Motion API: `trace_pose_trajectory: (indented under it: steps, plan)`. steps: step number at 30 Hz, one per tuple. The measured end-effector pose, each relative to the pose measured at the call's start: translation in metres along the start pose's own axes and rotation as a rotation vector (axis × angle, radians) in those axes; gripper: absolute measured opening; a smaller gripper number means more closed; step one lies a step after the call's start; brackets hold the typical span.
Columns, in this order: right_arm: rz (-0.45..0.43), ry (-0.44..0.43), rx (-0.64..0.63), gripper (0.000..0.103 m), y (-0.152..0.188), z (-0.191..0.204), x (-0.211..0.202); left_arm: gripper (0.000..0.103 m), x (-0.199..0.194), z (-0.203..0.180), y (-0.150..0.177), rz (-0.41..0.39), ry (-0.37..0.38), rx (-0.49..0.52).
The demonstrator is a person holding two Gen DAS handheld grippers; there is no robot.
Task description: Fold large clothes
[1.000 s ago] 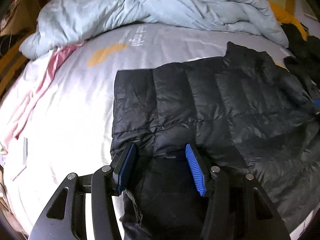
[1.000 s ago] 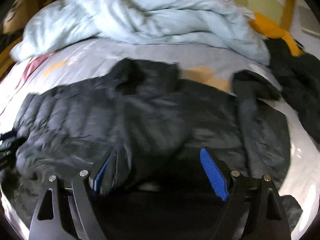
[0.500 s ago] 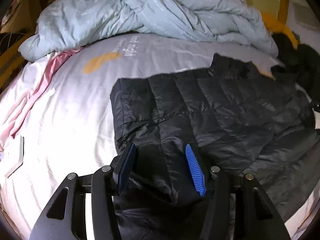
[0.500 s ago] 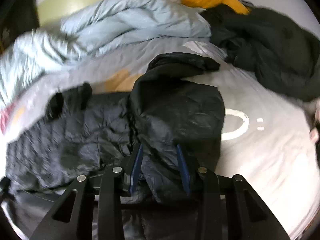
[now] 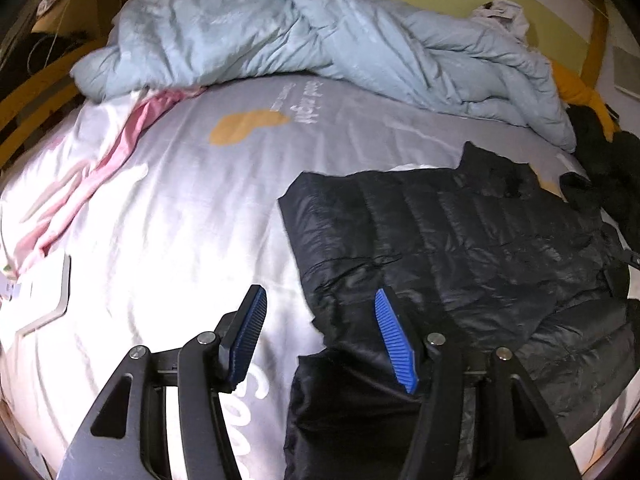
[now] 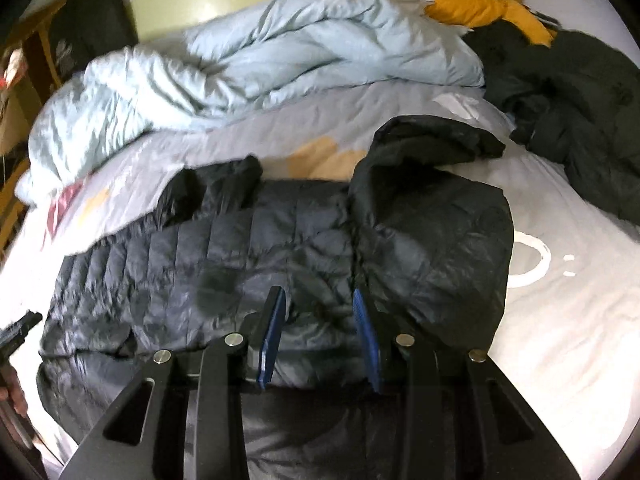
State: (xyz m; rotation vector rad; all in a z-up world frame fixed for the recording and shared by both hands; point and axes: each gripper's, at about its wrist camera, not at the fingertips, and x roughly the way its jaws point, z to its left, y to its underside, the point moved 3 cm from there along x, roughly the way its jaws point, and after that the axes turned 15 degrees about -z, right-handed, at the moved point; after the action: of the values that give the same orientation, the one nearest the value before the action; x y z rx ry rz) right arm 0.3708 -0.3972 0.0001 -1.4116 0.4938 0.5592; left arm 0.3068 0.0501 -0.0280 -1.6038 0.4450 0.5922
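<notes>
On one bed (image 5: 168, 216), one black puffer jacket (image 5: 460, 240), left gripper (image 5: 320, 336) opening, empty, right gripper (image 6: 318, 340) pinching jacket

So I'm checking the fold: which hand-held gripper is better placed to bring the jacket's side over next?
Probably the right hand-held gripper: its jaws sit narrow around a raised fold of the black jacket. The left hand-held gripper is opening, one finger over bare sheet, gripping nothing.
</notes>
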Motion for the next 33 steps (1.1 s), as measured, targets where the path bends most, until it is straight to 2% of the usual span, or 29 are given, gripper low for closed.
trace_pose_trajectory:
  steps: [1, 4, 5, 9, 13, 17, 19, 21, 22, 24, 25, 28, 30, 33]
  plan:
    - [0.0, 0.003, -0.028, 0.039, 0.0, 0.005, -0.004, 0.056, -0.002, 0.002, 0.001, 0.008, 0.021, -0.021]
    - [-0.025, -0.008, -0.083, 0.058, 0.002, 0.013, -0.022, 0.056, -0.007, 0.002, 0.001, 0.028, 0.098, -0.065]
    - [-0.035, -0.016, -0.097, 0.061, 0.003, 0.015, -0.028, 0.056, -0.008, 0.0, 0.0, 0.031, 0.111, -0.061]
    - [-0.063, 0.011, -0.149, 0.061, 0.009, 0.013, -0.045, 0.056, -0.01, -0.013, 0.004, 0.039, 0.108, -0.014]
    - [-0.071, 0.03, -0.031, 0.061, 0.004, -0.006, -0.045, 0.056, -0.011, -0.023, 0.017, 0.057, 0.127, 0.012]
    - [-0.045, 0.01, 0.051, 0.061, 0.012, -0.023, -0.045, 0.056, -0.011, -0.025, 0.025, 0.064, 0.084, 0.06]
    - [-0.044, 0.018, 0.031, 0.061, 0.015, -0.027, -0.047, 0.056, -0.015, -0.019, 0.024, 0.074, 0.08, 0.003]
    - [-0.048, 0.037, -0.006, 0.064, 0.016, -0.03, -0.048, 0.056, -0.024, -0.015, 0.02, 0.054, 0.116, -0.06]
    - [-0.046, 0.044, -0.021, 0.069, 0.017, -0.031, -0.048, 0.056, -0.029, -0.014, 0.02, 0.046, 0.135, -0.081]
    - [-0.044, 0.055, -0.036, 0.07, 0.016, -0.036, -0.046, 0.057, -0.034, -0.011, 0.022, 0.042, 0.145, -0.099]
    - [-0.042, 0.059, -0.032, 0.07, 0.016, -0.039, -0.045, 0.062, -0.036, -0.008, 0.025, 0.045, 0.143, -0.114]
    - [-0.046, 0.043, 0.011, 0.07, 0.012, -0.044, -0.046, 0.064, -0.033, 0.007, 0.034, 0.074, 0.156, -0.22]
    - [-0.051, 0.025, 0.036, 0.07, 0.011, -0.045, -0.047, 0.064, -0.036, 0.018, 0.036, 0.058, 0.124, -0.258]
    - [-0.062, 0.021, 0.013, 0.07, 0.011, -0.037, -0.052, 0.063, -0.039, 0.026, 0.033, 0.026, 0.068, -0.222]
